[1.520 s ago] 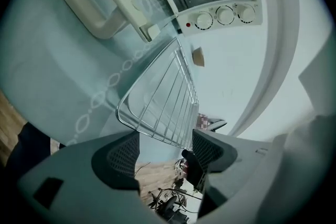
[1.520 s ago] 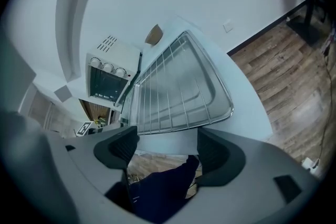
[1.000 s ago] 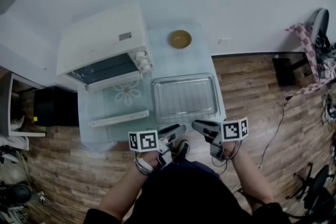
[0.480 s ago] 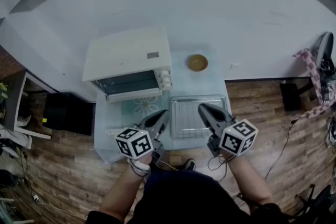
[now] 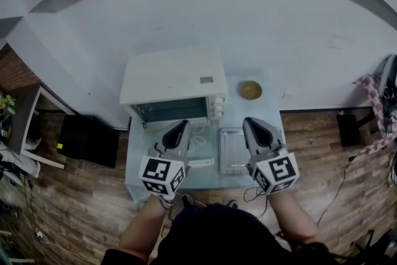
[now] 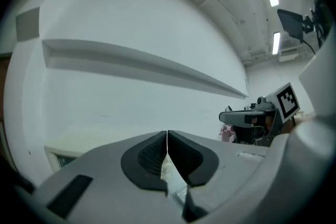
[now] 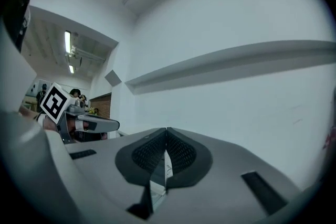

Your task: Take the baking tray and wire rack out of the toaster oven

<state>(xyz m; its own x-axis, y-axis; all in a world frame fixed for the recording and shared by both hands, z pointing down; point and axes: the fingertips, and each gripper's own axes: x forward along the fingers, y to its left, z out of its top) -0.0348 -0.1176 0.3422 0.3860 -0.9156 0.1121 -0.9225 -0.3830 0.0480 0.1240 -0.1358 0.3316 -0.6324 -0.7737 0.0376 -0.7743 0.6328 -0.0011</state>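
Toaster oven point(image 5: 173, 77) back-left on table point(image 5: 139, 180), door open. Left gripper point(image 5: 181, 126) fully closed, empty, raised. Baking tray point(image 5: 231, 161) with wire rack point(image 5: 236, 147) on table, right of oven. Right gripper point(image 5: 249, 122) closed, empty. Bowl point(image 5: 250, 90) back-right.

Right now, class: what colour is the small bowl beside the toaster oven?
Golden brown; the bowl shows best in the head view.

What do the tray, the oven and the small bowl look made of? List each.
Tray: probably bare metal; grey with a sheen, faint grid of wires across it.
Oven: painted metal or plastic; smooth matte cream casing.
Bowl: unclear, wood or glazed ceramic; golden-brown, slightly glossy.
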